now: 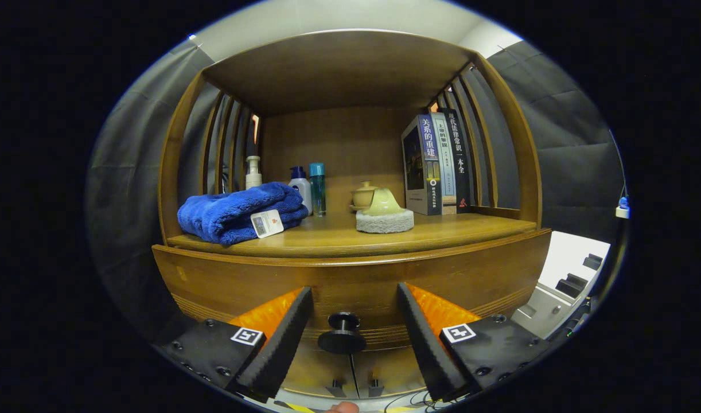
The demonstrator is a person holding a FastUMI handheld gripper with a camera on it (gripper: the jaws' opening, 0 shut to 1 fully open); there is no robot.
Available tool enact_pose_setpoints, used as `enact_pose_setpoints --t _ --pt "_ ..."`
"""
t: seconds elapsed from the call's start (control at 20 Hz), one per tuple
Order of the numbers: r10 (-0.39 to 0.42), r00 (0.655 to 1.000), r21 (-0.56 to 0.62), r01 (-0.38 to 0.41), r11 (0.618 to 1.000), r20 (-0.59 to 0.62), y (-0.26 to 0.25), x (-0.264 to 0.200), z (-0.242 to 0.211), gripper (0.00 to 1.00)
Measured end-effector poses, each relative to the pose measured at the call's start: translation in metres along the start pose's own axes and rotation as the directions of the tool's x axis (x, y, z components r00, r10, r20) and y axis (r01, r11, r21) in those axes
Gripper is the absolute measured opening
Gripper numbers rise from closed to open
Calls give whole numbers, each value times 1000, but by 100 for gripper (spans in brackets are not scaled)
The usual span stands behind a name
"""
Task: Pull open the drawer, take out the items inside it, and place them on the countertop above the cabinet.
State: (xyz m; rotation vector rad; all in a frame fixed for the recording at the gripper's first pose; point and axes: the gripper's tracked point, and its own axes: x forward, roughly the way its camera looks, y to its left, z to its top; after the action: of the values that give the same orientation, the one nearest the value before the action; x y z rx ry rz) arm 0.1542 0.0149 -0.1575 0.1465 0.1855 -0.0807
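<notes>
Hand-held gripper (355,321) open, its fingers either side of the drawer knob (342,332).

The closed drawer front (350,281) spans the cabinet below the table (442,228) edge. On the table sit a folded blue towel (236,211), upright books (436,163), bottles (309,188) and a teapot (364,195), with bare wood between towel and books.

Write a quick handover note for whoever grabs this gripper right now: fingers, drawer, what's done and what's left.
Gripper: open, fingers either side of the drawer knob, not pressing on it.
Drawer: looks shut; its contents are hidden.
Countertop: already carries a blue towel, bottles, a small teapot and books.
Done: lined up on the knob.
Left: close on the knob, pull the drawer open, lift the items out, set them on the countertop, likely in the bare patch in front.
</notes>
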Motion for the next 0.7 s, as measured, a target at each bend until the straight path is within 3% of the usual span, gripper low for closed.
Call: enact_pose_setpoints --t 0.45,0.7 --pt "-9 1000 -13 9 1000 18 0 12 2 97" --pt "-29 999 -22 30 999 42 -8 -6 22 97"
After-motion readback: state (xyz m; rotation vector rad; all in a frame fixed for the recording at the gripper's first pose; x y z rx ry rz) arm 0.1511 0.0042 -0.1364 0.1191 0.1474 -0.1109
